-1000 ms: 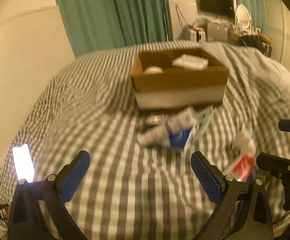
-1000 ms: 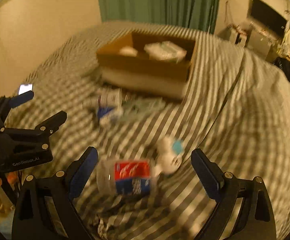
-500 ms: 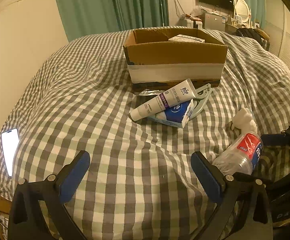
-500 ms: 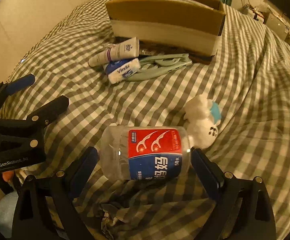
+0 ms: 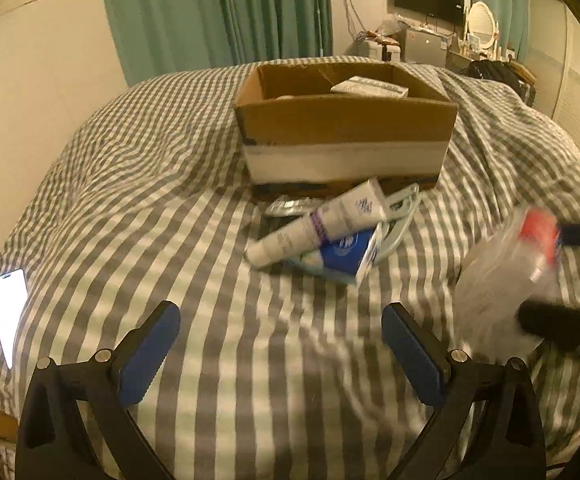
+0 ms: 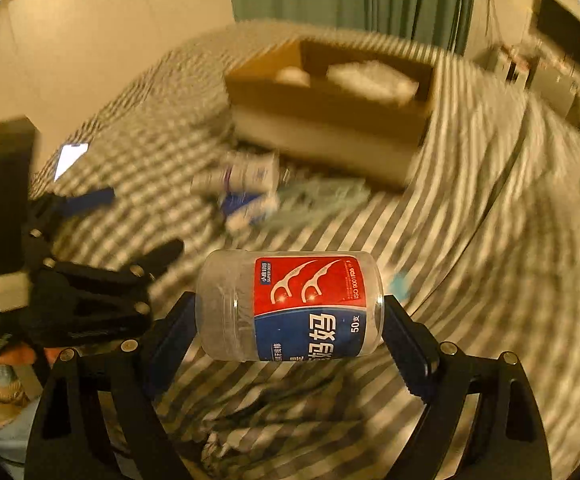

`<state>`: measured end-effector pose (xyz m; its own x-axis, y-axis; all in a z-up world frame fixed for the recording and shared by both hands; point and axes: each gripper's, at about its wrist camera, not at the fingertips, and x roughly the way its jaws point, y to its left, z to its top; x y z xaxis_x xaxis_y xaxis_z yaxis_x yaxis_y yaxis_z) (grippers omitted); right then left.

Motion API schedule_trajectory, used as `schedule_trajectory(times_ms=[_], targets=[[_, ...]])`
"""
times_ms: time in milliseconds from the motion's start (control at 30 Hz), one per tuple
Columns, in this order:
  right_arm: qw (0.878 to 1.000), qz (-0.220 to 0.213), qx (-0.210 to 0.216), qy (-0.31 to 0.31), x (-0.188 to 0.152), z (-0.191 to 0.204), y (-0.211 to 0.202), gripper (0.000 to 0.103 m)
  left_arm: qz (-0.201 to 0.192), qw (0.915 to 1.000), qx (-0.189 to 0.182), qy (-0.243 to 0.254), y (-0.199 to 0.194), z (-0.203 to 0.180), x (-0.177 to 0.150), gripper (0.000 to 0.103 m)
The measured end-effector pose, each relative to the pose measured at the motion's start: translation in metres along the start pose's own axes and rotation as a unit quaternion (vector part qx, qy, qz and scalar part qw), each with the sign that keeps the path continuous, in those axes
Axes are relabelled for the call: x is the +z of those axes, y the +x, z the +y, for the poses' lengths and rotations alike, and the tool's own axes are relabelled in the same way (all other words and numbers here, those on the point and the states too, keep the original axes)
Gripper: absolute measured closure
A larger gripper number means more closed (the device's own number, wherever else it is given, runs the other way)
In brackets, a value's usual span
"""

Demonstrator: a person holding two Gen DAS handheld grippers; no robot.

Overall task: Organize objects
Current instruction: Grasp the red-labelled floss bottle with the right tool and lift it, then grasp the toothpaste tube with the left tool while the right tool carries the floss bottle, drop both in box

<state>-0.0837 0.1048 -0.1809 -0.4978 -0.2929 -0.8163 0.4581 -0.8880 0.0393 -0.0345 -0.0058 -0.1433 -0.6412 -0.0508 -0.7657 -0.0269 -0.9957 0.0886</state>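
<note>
Aloft above a checked bed cover [image 6: 509,240], a clear plastic jar [image 6: 290,306] of dental floss picks lies sideways, clamped end to end between the blue pads of the right gripper [image 6: 288,320]. Its red and blue label faces the right wrist camera. Ahead, blurred in that view, an open cardboard box [image 5: 345,128] sits on the bed with a white packet [image 5: 367,88] inside. Just in front of the box lie a white tube [image 5: 317,226], a blue and white pack [image 5: 343,256] under it, and a pale green hanger [image 5: 403,216] beside them. The left gripper [image 5: 282,354] hangs wide and empty over the bed cover, well short of that pile. A lit phone [image 5: 8,312] rests near the bed's left edge. Green curtains [image 5: 218,16] hang behind.
</note>
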Motion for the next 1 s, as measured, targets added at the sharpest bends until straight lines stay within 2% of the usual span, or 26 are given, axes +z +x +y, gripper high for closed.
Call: schedule_trajectory(times_ms=[133, 300, 433, 567, 733, 767, 800, 833, 1000], targets=[[0.999, -0.031, -0.023, -0.004, 0.023, -0.012, -0.01, 0.014, -0.004, 0.9999, 0.005, 0.011, 0.016, -0.003, 0.02, 0.0], [0.999, -0.033, -0.026, 0.009, 0.037, -0.027, -0.004, 0.014, 0.012, 0.9996, 0.007, 0.025, 0.049, -0.002, 0.038, 0.001], [0.999, -0.024, -0.017, 0.018, 0.04, -0.035, 0.007, 0.014, 0.047, 0.9984, -0.015, 0.028, 0.077, -0.004, 0.047, 0.005], [0.999, -0.019, -0.012, 0.027, 0.041, -0.041, 0.016, 0.014, 0.059, 0.9966, -0.049, 0.029, 0.092, -0.008, 0.055, 0.009], [0.999, -0.017, -0.007, 0.033, 0.041, -0.045, 0.021, 0.014, 0.063, 0.9923, -0.102, 0.033, 0.097, -0.011, 0.058, 0.047], [0.999, -0.017, -0.006, 0.034, 0.041, -0.045, 0.021, 0.014, 0.062, 0.9921, -0.103, 0.036, 0.095, -0.011, 0.057, 0.048], [0.999, -0.017, -0.006, 0.035, 0.04, -0.045, 0.02, 0.014, 0.06, 0.9924, -0.102, 0.037, 0.093, -0.011, 0.056, 0.053], [0.999, -0.018, -0.007, 0.035, 0.04, -0.044, 0.02, 0.014, 0.057, 0.993, -0.097, 0.035, 0.091, -0.01, 0.054, 0.063], [0.999, -0.028, -0.005, 0.03, 0.038, -0.038, 0.011, 0.014, 0.034, 0.9966, -0.074, 0.008, 0.071, 0.006, 0.054, 0.079]])
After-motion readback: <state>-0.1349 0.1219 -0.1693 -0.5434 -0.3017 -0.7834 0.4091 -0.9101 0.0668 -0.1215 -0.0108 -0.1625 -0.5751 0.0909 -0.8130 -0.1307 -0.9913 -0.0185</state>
